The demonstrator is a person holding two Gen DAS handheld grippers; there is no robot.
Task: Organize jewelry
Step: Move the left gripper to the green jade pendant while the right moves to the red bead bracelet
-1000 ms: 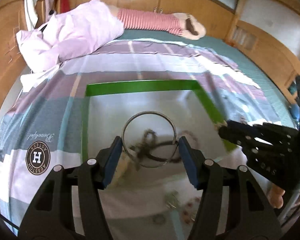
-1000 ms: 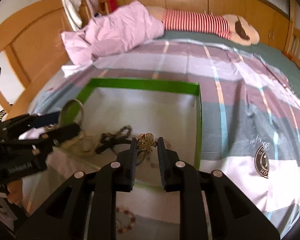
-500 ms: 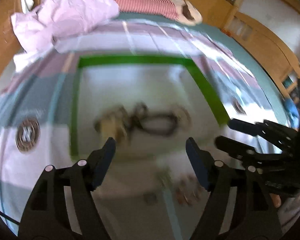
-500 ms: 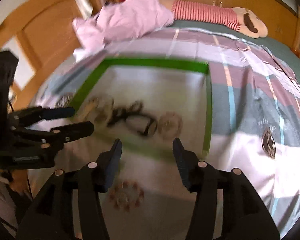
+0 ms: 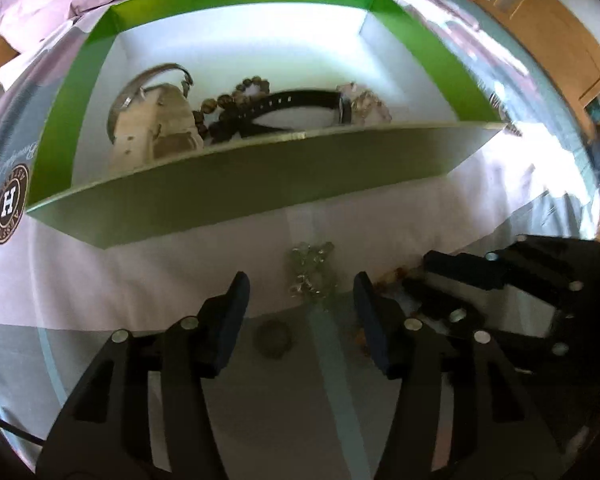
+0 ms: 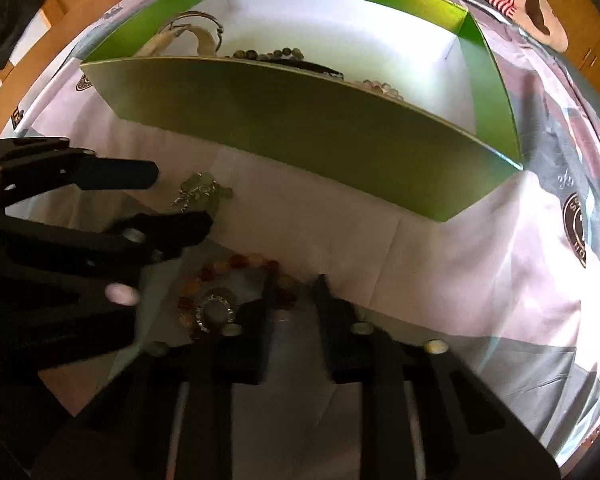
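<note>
Partway: green box on bed holds bangle, bead strand, black strap, pale beads

Left on bedspread near box: silver-green piece, amber bracelet, ring

Left gripper released, straddling silver-green piece; right gripper released, empty, beside bracelet

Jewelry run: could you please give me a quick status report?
Left claw open, over pale green bracelet. Right claw open, beside amber bead bracelet. Green box holds several pieces. Nothing blocking.

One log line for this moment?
left hand-held gripper: open over pale green bead bracelet | right hand-held gripper: open by amber bead bracelet | green cardboard box: holds jewelry
</note>
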